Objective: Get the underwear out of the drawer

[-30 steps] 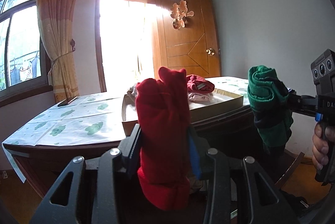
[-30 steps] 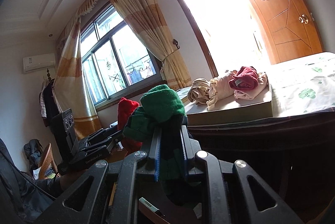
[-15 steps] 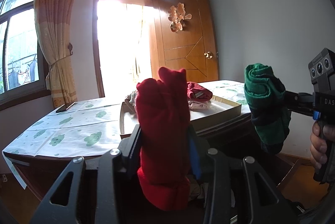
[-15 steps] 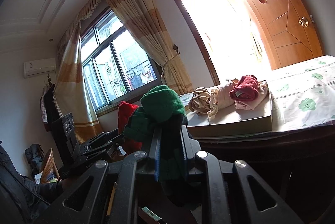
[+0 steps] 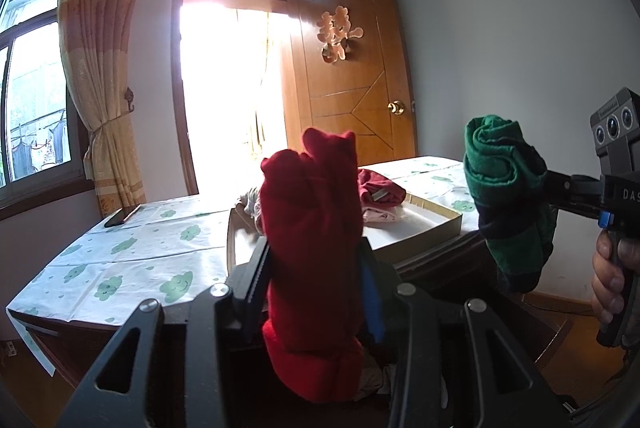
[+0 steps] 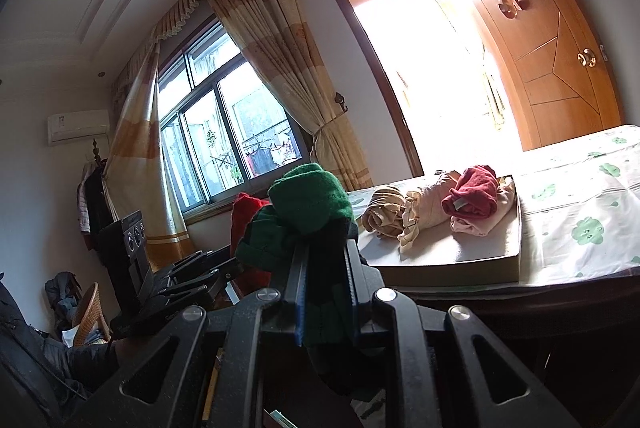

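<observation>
Left gripper (image 5: 316, 268): jaws part closed, pressing both sides of a rolled red garment (image 5: 312, 228), which stands upright between them with its top and bottom bulging past the pads; grip looks firm. It is held in the air in front of the table edge, clear of the drawer, which no view shows plainly. Centre: on the table (image 5: 120, 260) lies a shallow cardboard tray (image 5: 436, 224) holding a dark red piece (image 6: 476, 196) on a pink one, with beige rolls (image 6: 384, 212) beside them; judged to be the drop-off. Right gripper (image 6: 324, 288): jaws nearly shut, clamped on a rolled green garment (image 6: 308, 204) with a dark band, most of the roll sitting above and below the narrow pinch; a hand (image 5: 612, 280) on the handle shows in the left view. Both pieces are well apart from each other and below tray-rim level or close to it. Judgement on technique: bring each roll above the tray wall before moving forward, so hanging ends do not catch the table edge; keep both grips unchanged until over bare tray floor, nearer the front right corner, away from the existing pile; set down one at a time. Risk: green roll slips from the thin pinch.
</observation>
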A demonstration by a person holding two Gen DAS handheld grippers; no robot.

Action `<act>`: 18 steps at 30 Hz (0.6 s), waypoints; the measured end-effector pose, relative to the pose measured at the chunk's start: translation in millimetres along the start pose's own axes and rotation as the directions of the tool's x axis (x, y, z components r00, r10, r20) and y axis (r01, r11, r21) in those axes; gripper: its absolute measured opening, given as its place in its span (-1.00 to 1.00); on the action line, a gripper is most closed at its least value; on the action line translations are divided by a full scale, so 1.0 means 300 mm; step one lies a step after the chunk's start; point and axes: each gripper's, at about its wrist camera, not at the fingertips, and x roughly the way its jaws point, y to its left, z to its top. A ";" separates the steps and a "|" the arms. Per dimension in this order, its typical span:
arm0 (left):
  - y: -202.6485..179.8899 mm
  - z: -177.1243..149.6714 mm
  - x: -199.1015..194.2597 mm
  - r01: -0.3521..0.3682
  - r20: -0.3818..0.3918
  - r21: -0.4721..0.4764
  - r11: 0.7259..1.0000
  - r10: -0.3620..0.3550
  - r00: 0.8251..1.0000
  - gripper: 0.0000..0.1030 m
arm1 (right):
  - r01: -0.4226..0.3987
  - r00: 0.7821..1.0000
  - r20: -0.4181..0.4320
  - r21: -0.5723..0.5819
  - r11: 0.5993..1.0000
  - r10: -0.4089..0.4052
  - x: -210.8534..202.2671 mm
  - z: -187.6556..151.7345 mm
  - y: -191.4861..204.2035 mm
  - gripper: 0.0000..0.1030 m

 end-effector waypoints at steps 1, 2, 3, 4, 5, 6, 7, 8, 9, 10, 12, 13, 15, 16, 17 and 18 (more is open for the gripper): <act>0.000 0.005 0.002 0.002 -0.001 0.000 1.000 -0.002 1.000 -0.22 | 0.004 1.000 0.000 -0.003 1.000 -0.004 0.002 0.005 0.000 -0.66; 0.001 0.010 0.006 0.005 -0.002 -0.002 1.000 -0.005 1.000 -0.22 | 0.006 1.000 0.001 -0.004 1.000 -0.006 0.003 0.008 -0.001 -0.66; 0.001 0.014 0.009 0.007 -0.005 -0.001 1.000 -0.007 1.000 -0.22 | 0.006 1.000 0.001 -0.003 1.000 -0.006 0.005 0.011 -0.003 -0.66; 0.002 0.017 0.013 0.007 -0.008 0.001 1.000 -0.007 1.000 -0.22 | 0.007 1.000 0.001 -0.003 1.000 -0.007 0.005 0.014 -0.004 -0.66; 0.002 0.019 0.018 0.007 -0.013 -0.001 1.000 -0.007 1.000 -0.22 | 0.009 1.000 -0.001 -0.001 1.000 -0.009 0.009 0.015 -0.006 -0.66; 0.006 0.022 0.024 0.010 -0.019 -0.004 1.000 -0.010 1.000 -0.22 | 0.010 1.000 -0.003 0.002 1.000 -0.010 0.012 0.017 -0.009 -0.66; 0.009 0.024 0.031 0.011 -0.026 -0.008 1.000 -0.011 1.000 -0.22 | 0.012 1.000 -0.005 0.005 1.000 -0.012 0.016 0.019 -0.013 -0.66; 0.012 0.027 0.038 0.011 -0.032 -0.011 1.000 -0.012 0.999 -0.22 | 0.014 1.000 -0.007 0.007 1.000 -0.014 0.019 0.021 -0.018 -0.66; 0.016 0.028 0.043 0.010 -0.037 -0.012 1.000 -0.011 0.999 -0.22 | 0.016 1.000 -0.008 0.009 1.000 -0.016 0.021 0.023 -0.021 -0.66; 0.017 0.031 0.049 0.009 -0.041 -0.011 1.000 -0.010 0.999 -0.22 | 0.019 1.000 -0.010 0.011 1.000 -0.019 0.024 0.026 -0.024 -0.66; 0.023 0.038 0.058 0.008 -0.046 -0.011 1.000 -0.009 0.999 -0.22 | 0.023 1.000 -0.013 0.017 1.000 -0.023 0.026 0.032 -0.032 -0.66; 0.026 0.043 0.063 0.008 -0.049 -0.010 1.000 -0.009 0.999 -0.22 | 0.025 1.000 -0.013 0.019 1.000 -0.025 0.028 0.036 -0.037 -0.66; 0.031 0.053 0.071 0.010 -0.051 -0.009 1.000 -0.010 0.999 -0.22 | 0.030 0.999 -0.016 0.019 0.999 -0.030 0.032 0.044 -0.042 -0.66; 0.033 0.059 0.078 0.010 -0.053 -0.009 1.000 -0.011 0.999 -0.22 | 0.033 0.999 -0.017 0.019 0.999 -0.033 0.033 0.048 -0.040 -0.66; 0.034 0.065 0.085 0.010 -0.057 -0.008 1.000 -0.011 0.998 -0.22 | 0.035 0.999 -0.018 0.021 0.999 -0.035 0.035 0.053 -0.044 -0.66; 0.034 0.072 0.092 0.012 -0.062 -0.006 1.000 -0.012 0.998 -0.22 | 0.037 0.999 -0.019 0.024 0.999 -0.036 0.038 0.059 -0.049 -0.66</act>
